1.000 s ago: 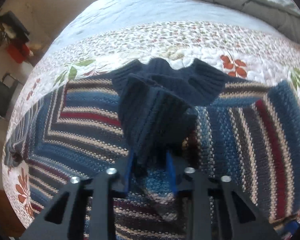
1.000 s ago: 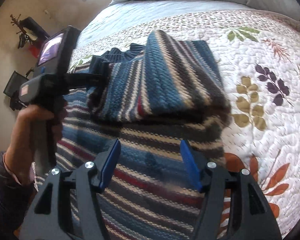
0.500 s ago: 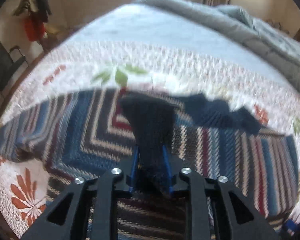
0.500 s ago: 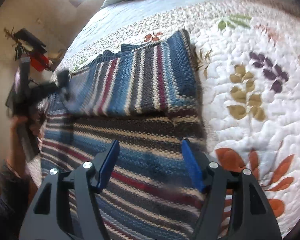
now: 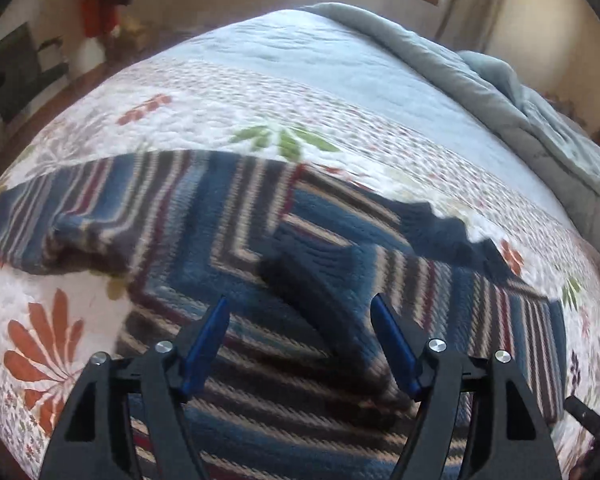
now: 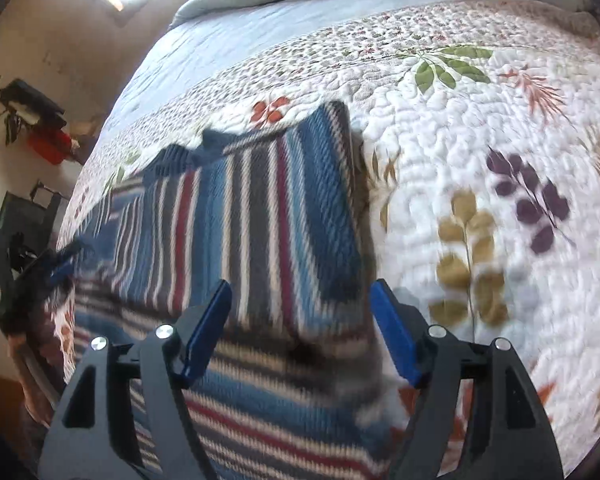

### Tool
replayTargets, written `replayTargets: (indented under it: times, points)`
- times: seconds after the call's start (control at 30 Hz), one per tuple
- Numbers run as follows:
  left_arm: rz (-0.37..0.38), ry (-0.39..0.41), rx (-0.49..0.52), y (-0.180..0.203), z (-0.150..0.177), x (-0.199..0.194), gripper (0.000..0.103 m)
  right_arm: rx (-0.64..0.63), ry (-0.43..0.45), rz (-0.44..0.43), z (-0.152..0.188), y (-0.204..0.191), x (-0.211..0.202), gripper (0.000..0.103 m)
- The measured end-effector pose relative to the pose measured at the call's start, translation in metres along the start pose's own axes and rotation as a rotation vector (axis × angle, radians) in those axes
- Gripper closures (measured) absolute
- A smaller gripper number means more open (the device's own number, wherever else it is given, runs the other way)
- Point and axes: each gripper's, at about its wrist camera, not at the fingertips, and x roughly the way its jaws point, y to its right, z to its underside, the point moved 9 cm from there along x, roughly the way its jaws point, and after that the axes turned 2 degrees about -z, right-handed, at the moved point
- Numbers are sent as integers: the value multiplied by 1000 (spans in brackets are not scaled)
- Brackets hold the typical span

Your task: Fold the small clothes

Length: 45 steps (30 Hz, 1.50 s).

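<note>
Left wrist view, left to right: floral quilt covers the bed; orange leaf print near the lower left edge. Striped sweater lies spread flat on the quilt and takes up most of the lower frame. Its left sleeve runs out toward the left edge, bunched, with a shadowed fold under it. Navy ribbed cuff sits on top of the sweater body, near the middle and just ahead of the tool. Left tool hangs above the sweater with jaws wide apart and nothing between the blue pads. Navy ribbed hem or collar shows along the sweater's far right edge, wavy; which of the two it is, I cannot tell. Grey comforter is piled at the far right of the bed. The view is blurred.

Right wrist view, left to right: blurred dark shape at the left edge, probably the other tool, too smeared to read. The sweater has a panel folded over the body, stripes running away from the camera and its right edge straight. Right tool is over the near edge of that fold, jaws spread, holding nothing; whether the pads touch the knit I cannot tell. The quilt lies bare to the right, with tan and purple leaf prints.
</note>
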Motion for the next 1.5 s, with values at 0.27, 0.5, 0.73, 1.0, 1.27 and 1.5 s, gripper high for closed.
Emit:
replayTargets:
  times: [0.27,0.5,0.73,1.0,1.27,1.5]
  points:
    - [47,-171,56,13,-3,42,29,-64,-91,128,-50,5,49,46]
    - [136,-241,21,37,15,60,75,-49,-94,59,-61,11,56,91]
    - [171,-148,126,75,3,53,88,204,-16,-57,-61,68,32,92]
    - [121,-139,128,53,12,46,55,147,25,-115,-30,58,-5,46]
    - [107,-115,187,53,37,7,41,37,-87,-64,42,24,-19,39]
    - [109,-227,129,70,49,36,64,155,-150,-121,21,28,14,76]
